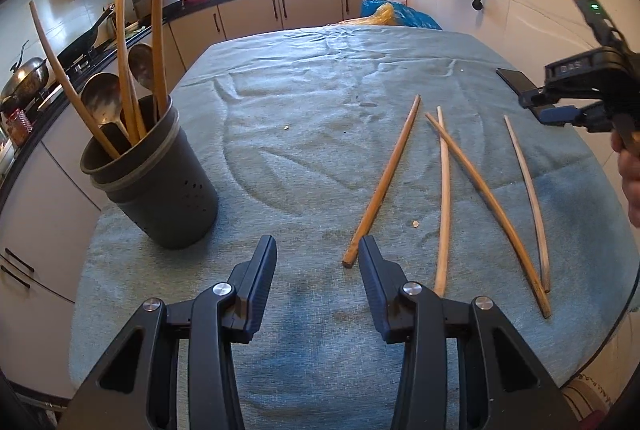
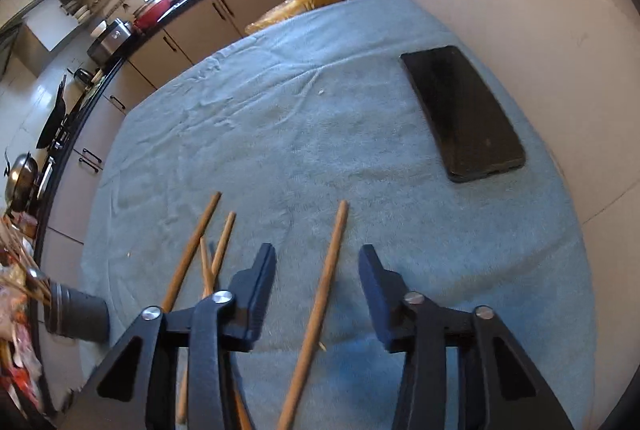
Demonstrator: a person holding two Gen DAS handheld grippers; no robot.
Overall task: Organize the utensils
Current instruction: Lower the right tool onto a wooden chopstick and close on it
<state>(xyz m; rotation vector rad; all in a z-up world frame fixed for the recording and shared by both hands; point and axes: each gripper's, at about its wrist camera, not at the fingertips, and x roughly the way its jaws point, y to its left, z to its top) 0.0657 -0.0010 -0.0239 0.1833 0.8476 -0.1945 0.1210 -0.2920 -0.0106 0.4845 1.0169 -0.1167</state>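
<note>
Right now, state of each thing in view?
left gripper: open, empty
right gripper: open, over a chopstick
utensil holder: upright, holds spoons and chopsticks
loose chopsticks: four flat on cloth, two crossed
phone: flat, screen dark

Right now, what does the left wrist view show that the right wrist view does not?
Only the left wrist view shows the spoons standing in the holder, and the right gripper itself from outside. Only the right wrist view shows the whole black phone lying flat. Both share the dark utensil holder with its upright chopsticks, four loose chopsticks on the blue-grey cloth, and open grippers; the rightmost chopstick lies between the right gripper's fingers.
</note>
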